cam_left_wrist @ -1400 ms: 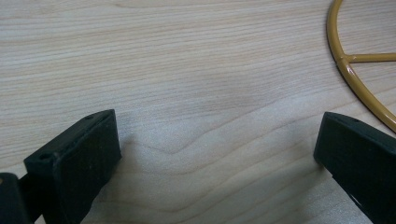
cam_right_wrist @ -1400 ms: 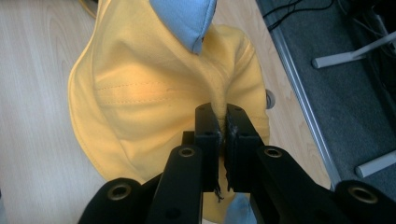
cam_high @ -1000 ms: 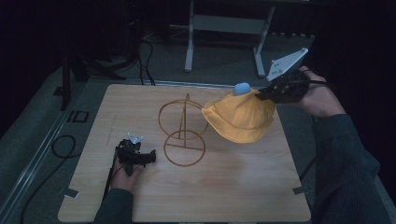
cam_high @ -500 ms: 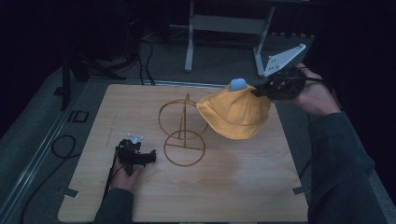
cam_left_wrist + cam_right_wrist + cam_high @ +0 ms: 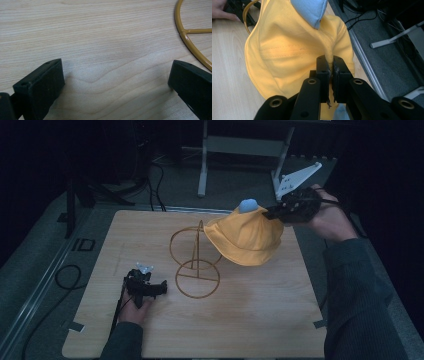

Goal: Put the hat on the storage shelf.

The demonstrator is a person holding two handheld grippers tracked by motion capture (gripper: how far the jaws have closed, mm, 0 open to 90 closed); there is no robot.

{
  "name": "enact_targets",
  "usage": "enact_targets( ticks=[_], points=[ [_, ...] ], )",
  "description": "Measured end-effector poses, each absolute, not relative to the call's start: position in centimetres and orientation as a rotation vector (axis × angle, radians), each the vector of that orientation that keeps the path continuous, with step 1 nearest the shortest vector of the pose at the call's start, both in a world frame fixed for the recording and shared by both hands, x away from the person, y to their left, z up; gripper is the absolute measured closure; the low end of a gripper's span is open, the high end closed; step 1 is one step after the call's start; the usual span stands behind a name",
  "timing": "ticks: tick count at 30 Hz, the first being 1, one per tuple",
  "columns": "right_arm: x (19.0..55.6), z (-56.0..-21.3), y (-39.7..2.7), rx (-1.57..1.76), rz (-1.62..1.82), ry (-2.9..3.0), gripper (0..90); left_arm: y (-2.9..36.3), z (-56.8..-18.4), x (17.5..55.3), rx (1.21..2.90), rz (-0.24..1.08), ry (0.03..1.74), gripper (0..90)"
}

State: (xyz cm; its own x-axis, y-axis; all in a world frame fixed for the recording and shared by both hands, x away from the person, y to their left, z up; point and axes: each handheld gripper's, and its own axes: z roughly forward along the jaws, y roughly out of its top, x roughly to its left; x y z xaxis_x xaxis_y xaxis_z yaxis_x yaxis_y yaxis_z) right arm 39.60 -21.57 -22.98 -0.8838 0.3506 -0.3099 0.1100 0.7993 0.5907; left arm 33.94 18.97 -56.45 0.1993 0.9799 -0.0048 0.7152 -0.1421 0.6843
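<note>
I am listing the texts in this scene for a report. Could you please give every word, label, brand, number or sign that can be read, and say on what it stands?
"ID" or a similar dark mark, on the wooden table near its far left corner: too blurred to be sure.
No readable text on the yellow hat, the wire stand, or either gripper.

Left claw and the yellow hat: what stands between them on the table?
In the high view, the gold wire stand stands between the left claw and the yellow hat, which the right claw holds lifted.
</note>
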Motion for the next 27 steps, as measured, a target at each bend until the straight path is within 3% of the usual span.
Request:
enact_targets(
  ticks=[27],
  points=[
    [39.8, -22.3, -17.6, 0.292, 0.873, 2.569, 85.3, 19.0, -56.5, 33.9, 1.921, 0.617, 1.575, 0.4]
  ],
)
